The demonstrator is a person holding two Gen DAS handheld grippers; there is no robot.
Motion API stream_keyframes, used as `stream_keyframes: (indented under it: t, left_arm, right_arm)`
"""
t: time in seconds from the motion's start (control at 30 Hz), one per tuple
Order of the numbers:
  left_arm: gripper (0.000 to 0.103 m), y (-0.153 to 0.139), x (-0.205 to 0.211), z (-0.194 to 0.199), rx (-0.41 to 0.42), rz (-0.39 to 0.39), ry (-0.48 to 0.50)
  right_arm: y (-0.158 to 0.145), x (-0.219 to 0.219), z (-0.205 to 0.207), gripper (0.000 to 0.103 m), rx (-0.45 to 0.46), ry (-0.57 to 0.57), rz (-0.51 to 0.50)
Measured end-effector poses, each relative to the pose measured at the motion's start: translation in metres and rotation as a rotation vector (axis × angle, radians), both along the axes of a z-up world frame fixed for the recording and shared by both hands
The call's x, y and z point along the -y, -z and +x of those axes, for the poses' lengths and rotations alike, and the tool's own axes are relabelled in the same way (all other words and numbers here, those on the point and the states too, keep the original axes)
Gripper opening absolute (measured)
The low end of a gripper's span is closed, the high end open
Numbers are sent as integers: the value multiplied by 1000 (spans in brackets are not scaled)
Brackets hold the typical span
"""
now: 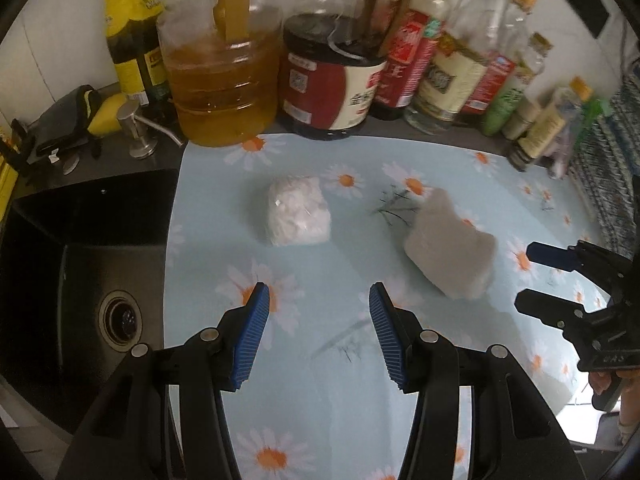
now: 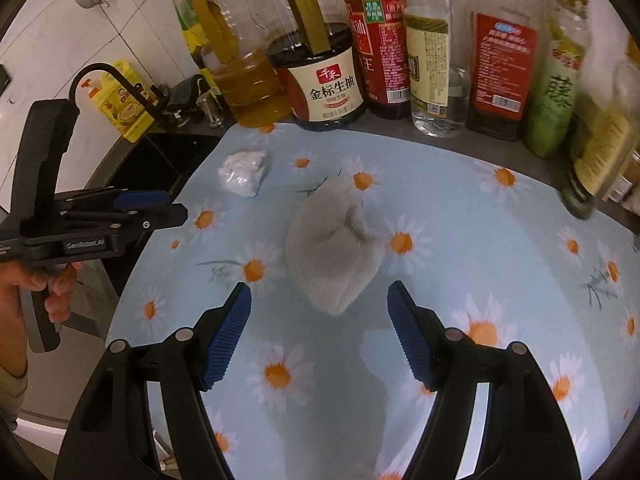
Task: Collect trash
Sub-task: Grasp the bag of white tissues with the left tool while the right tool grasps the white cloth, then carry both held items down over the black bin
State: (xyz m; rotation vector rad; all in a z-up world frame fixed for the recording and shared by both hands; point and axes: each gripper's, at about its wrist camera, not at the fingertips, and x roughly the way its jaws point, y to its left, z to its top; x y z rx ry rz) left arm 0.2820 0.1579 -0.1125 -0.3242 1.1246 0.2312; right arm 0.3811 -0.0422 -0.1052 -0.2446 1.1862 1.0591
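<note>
A crumpled white paper wad (image 1: 298,212) (image 2: 244,172) lies on the daisy-print mat (image 1: 340,400) (image 2: 500,280), near its far left side. A larger grey-white crumpled lump (image 1: 452,248) (image 2: 336,244) rests to its right. My left gripper (image 1: 319,304) hovers open above the mat, short of the white wad, nothing between its blue pads. My right gripper (image 2: 319,304) is open too, its fingertips just short of the grey lump's near end. Each gripper shows in the other's view: the right one (image 1: 528,276) at the far right, the left one (image 2: 172,206) at the left.
A row of oil, soy sauce and vinegar bottles (image 1: 228,80) (image 2: 320,76) lines the back of the counter. A black sink (image 1: 80,264) with a drain lies left of the mat, a soap pump (image 1: 138,132) behind it. A hand (image 2: 36,292) grips the left tool.
</note>
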Motion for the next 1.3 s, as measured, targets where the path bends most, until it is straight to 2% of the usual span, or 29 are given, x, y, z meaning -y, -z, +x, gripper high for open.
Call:
stream_keyframes:
  t: [0.03,0.07,0.33,0.53,0.6,0.7,0.73,0.8,1.07,1.3]
  left_arm:
    - [58,3,-2,4,-6,-1,-5]
    - [60,6,-5,10,-11,-2,-9]
    - [61,30,-21,48,-60,7,-20]
    - [61,42,-30,64,-87,6,-39]
    - [61,44,-31,67,-90,11,-38]
    - [59,47,-33,71,-103,22,-38]
    - [53,48,-34,71,-103,22,-39]
    - [48,49,-35,71,-108,24,-37]
    - [46,46,-36,72,-97,29,-22]
    - [46,29,-24,64,-75,35,-9]
  right_arm:
    - [5,-3,5,70,-6,-2,-1]
    - [8,-5,9,70,-13,-4,0]
    - [38,-17,36,70,-75,-9,-8]
    - [41,-25,40,57,-93,-42,5]
    - [43,-28,41,50,-94,-51,0]
    - [46,-31,41,41,-99,-63,-4]
    - [45,-31,40,40,-91,-70,-3]
    - [44,-32,38,35,-82,-78,0]
    - [37,-33,35,25,-58,-82,9]
    - [26,-26,29,24,-33,-78,20]
